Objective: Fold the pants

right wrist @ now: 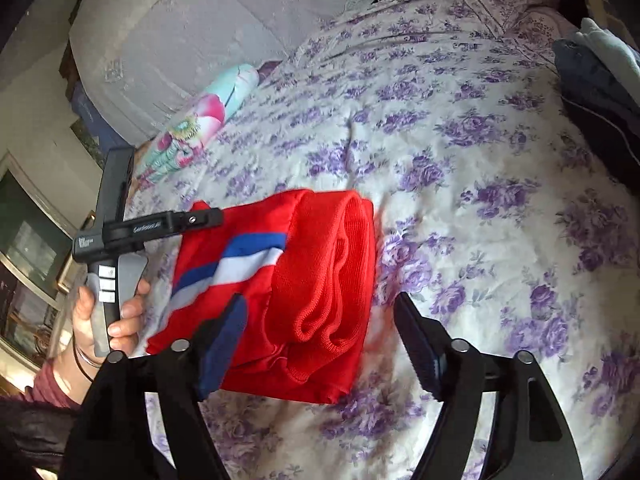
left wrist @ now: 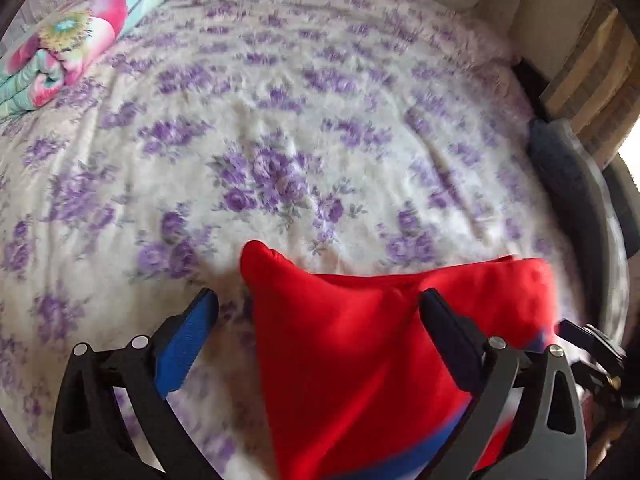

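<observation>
The red pants (right wrist: 316, 280) lie folded into a thick bundle on the floral bedspread (right wrist: 480, 200), with a blue and white stripe showing on the left part. My right gripper (right wrist: 322, 304) stands open over the bundle's near half; its left finger overlaps the cloth and its right finger is over bare bedspread. In the left wrist view the red pants (left wrist: 360, 340) fill the space between the fingers of my left gripper (left wrist: 320, 300), which is open with its pads clear of the cloth. A hand (right wrist: 116, 312) holds the left gripper's handle (right wrist: 108, 240) at the bundle's left end.
A rolled flowery blanket (left wrist: 68, 48) lies at the far left of the bed, also visible as the blanket (right wrist: 192, 128) near a pale cushion (right wrist: 180, 40). Dark clothes (right wrist: 600, 92) are piled at the right edge. A dark blue item (left wrist: 560, 168) sits by the bed's right side.
</observation>
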Motion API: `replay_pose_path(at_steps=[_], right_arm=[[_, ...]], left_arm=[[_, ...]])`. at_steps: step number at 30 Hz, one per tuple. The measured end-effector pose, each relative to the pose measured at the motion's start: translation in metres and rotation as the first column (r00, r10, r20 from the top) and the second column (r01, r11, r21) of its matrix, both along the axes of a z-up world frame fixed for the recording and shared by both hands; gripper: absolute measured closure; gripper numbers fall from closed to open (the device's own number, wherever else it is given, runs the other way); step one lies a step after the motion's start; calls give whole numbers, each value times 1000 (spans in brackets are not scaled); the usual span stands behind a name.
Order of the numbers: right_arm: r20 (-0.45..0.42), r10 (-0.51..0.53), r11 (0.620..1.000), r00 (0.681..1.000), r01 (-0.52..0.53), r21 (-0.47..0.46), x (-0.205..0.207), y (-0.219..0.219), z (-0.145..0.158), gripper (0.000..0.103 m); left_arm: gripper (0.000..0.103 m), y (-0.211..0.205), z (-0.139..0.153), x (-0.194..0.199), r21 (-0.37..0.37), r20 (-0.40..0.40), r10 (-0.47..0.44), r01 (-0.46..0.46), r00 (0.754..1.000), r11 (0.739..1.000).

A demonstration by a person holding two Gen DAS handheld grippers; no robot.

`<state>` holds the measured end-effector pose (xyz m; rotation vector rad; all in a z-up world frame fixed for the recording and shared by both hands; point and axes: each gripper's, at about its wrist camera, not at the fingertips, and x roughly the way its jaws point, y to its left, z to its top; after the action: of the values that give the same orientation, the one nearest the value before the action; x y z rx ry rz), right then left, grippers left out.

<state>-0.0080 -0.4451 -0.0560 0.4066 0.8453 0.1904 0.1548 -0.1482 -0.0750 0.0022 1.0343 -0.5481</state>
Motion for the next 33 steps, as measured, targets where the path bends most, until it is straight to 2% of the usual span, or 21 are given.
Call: replay_pose_path(at_steps=[1,2,3,5,8,10,12,14,17,19,20,21,23,26,27,30,33], right_arm=[[1,-9,1000,1000,9,29,-3,-6,1,11],[-1,-12,998,1000,12,56,-4,-12,2,7],[-7,-2,997,1000,3,82,-5,-15,1,6],[-27,25,993,999,-22,113,-1,-18,-7,6],[-86,39,989,996,-26,148,11,-17,-31,6],[-96,40,988,995,-25,150,18,-12,-40,3],[-79,90,983,993,-75,169,27,-2,-39,3],[-86,149,968,985,-127,214,37,10,-40,3],[-124,174,976,977,-155,151,49,27,-43,4],[-128,184,973,974,-162,165,47,25,-42,26],[-134,188,969,973,-162,186,45,20,-42,44],[-135,191,962,972,-158,225,43,14,-44,52],[-116,217,931,969,-170,323,36,4,-48,56],[-94,225,927,970,-183,328,30,5,-50,55],[-91,225,927,970,-184,327,31,6,-51,50],[-89,239,919,967,-196,341,36,5,-56,48],[-81,248,918,965,-207,337,36,5,-56,49]], left_arm=[[5,16,13,-11,-35,35,-3,4,999,999],[5,26,22,-20,-39,68,-3,6,998,999],[5,38,29,-33,-16,110,-3,5,994,1000],[5,53,25,-46,17,128,-29,27,991,999],[5,55,-9,-61,79,75,-56,50,996,996],[5,50,-30,-59,84,30,-53,50,998,995],[4,46,-46,-49,40,-25,-30,31,999,999],[4,43,-43,-42,-8,-23,-25,25,999,1000],[4,33,-40,-31,-58,-62,-41,37,997,998],[5,29,-38,-29,-95,-81,-69,62,994,994],[5,29,-38,-29,-120,-98,-97,85,990,989],[5,29,-39,-29,-143,-110,-128,112,986,983],[5,30,-44,-26,-147,-126,-168,149,978,978],[5,32,-47,-19,-185,-152,-233,203,961,961],[5,32,-47,-17,-205,-161,-264,230,951,951],[5,31,-46,-10,-283,-213,-326,261,921,923],[5,27,-38,-19,-299,-190,-372,307,909,903]])
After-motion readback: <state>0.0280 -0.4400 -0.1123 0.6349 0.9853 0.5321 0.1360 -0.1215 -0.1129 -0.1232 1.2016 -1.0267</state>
